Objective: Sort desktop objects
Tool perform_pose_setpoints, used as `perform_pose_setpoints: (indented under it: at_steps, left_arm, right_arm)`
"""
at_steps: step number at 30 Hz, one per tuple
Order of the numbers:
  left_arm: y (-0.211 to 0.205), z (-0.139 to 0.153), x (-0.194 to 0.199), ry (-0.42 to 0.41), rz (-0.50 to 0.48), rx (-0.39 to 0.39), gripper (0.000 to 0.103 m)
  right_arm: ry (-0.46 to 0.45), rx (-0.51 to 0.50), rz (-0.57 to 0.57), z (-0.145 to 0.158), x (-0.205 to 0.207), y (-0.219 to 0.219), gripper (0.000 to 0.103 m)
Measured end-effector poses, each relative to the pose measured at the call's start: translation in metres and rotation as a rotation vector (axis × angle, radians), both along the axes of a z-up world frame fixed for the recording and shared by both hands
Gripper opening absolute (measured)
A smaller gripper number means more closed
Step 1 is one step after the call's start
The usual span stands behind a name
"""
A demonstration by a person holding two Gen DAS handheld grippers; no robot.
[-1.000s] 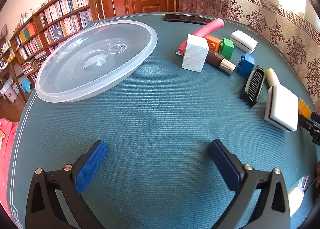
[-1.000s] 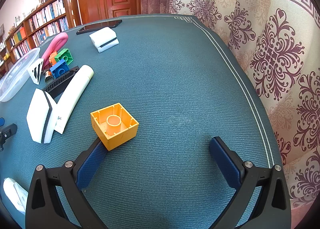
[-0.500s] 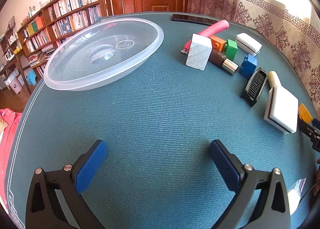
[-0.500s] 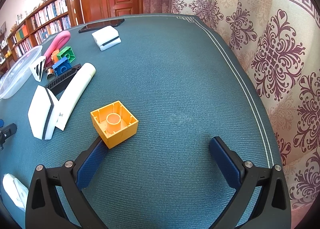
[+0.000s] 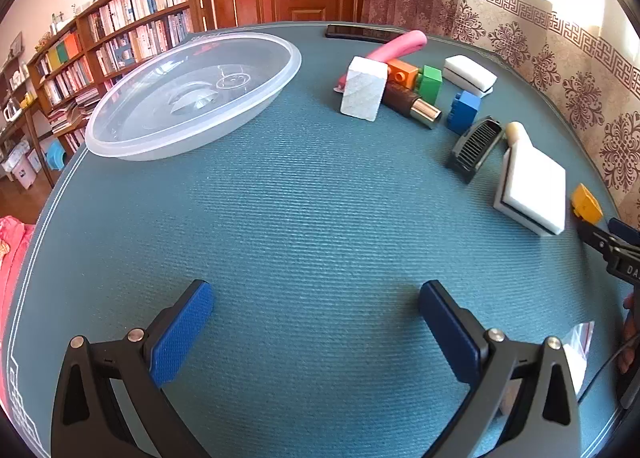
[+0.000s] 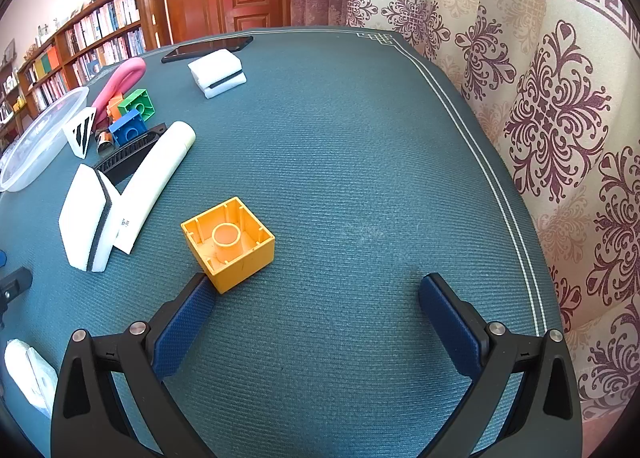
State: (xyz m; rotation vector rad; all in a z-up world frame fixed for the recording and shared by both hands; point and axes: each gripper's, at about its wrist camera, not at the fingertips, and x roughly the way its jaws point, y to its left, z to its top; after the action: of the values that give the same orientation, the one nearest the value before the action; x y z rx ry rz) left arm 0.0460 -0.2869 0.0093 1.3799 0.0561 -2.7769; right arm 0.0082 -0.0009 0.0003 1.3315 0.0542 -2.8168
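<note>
We take the yellow building block [image 6: 228,244] as the piece in hand: it lies hollow side up on the teal table mat [image 6: 360,177], its round inner tube showing. From our right gripper [image 6: 316,298] it sits at about eleven o'clock, its near corner just at the tip of the left finger [image 6: 180,328], whether touching we cannot tell. The jaws stand wide apart and hold nothing. The block is roughly square, so no long axis matters; it lies corner-on to the jaws. We judge the gripper must shift left and forward, or turn, to bring it between the pads.

Our left gripper [image 5: 316,322] also gapes empty over bare mat, and sees the same block [image 5: 586,205] far out at three o'clock, so the right hand is much the nearer.

Outward at ten o'clock from the block lie a white sponge eraser [image 6: 86,217] and a white tube [image 6: 154,181] bearing a small printed label too small to read. Beyond come a blue brick [image 6: 128,131], a green brick [image 6: 140,105] and the clear plastic bowl [image 5: 192,97], probably the sorting container.
</note>
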Motion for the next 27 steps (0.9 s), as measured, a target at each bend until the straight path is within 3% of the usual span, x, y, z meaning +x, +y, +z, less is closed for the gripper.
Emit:
perform_pose_setpoints:
  at_steps: [15,22,27]
  left_arm:
    - [0.046,0.030,0.041,0.048,-0.217,0.165,0.103]
    - [0.080,0.031,0.054,0.030,-0.328,0.158,0.103]
    - [0.087,0.016,0.050,-0.020,-0.316,0.146,0.103]
  right_arm:
    - [0.000,0.000,-0.001,0.000,0.000,0.000,0.103]
    - [0.000,0.000,-0.001,0.000,0.000,0.000,0.103]
    - [0.001,-0.004,-0.001,0.000,0.001,-0.001,0.103]
